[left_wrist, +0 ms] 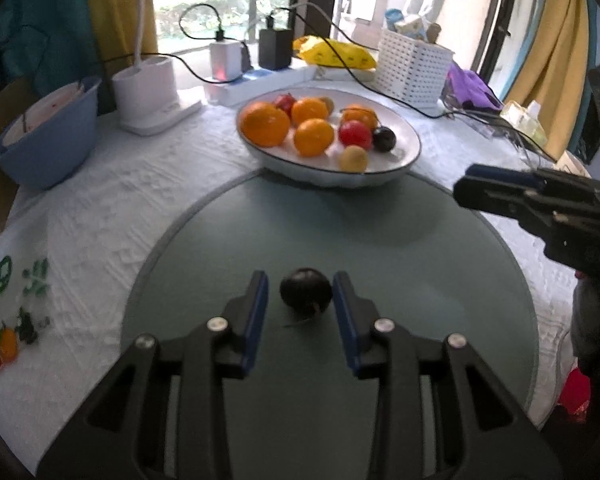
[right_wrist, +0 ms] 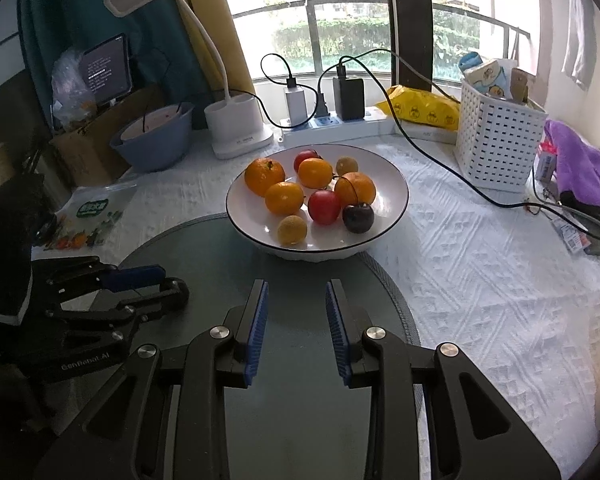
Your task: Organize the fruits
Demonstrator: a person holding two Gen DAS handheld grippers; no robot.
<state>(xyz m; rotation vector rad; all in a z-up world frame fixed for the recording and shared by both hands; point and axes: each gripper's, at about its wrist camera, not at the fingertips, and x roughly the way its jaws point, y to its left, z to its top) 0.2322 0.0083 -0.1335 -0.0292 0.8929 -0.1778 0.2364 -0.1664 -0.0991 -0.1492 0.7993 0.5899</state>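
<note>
Closing on the dark plum (left_wrist: 306,292) looks like the step in hand, so treat the white bowl (left_wrist: 416,148) as your marker: the plum sits alone on the grey-green mat (left_wrist: 380,240), well in front of the bowl and nearer to you, while the oranges, red fruits, small yellow fruits and another dark plum are already inside it.

Your left tongs (left_wrist: 300,278) straddle the plum with the blue pads on either side. They are not clamped. The right-hand pad looks to be at the skin, and a sliver of mat shows between the left-hand pad and the fruit. Shift slightly so the plum sits centred between the pads before you squeeze. Otherwise the nearer pad will likely nudge the round fruit sideways and it may roll off towards the bowl.

Close slowly and evenly, catching the plum at its widest part, not near the top. It is smooth and probably soft, so use only enough pressure to lift it. Its stem end points back at you, clear of the pads, so leave it there.

Your right tongs (right_wrist: 296,286) are drawn in to their narrowest and hold nothing, hovering over the mat on your side of the bowl. Keep them there, out of the lifting path.

Lift straight up before travelling, and aim for the bare patch at the bowl's near rim.
</note>
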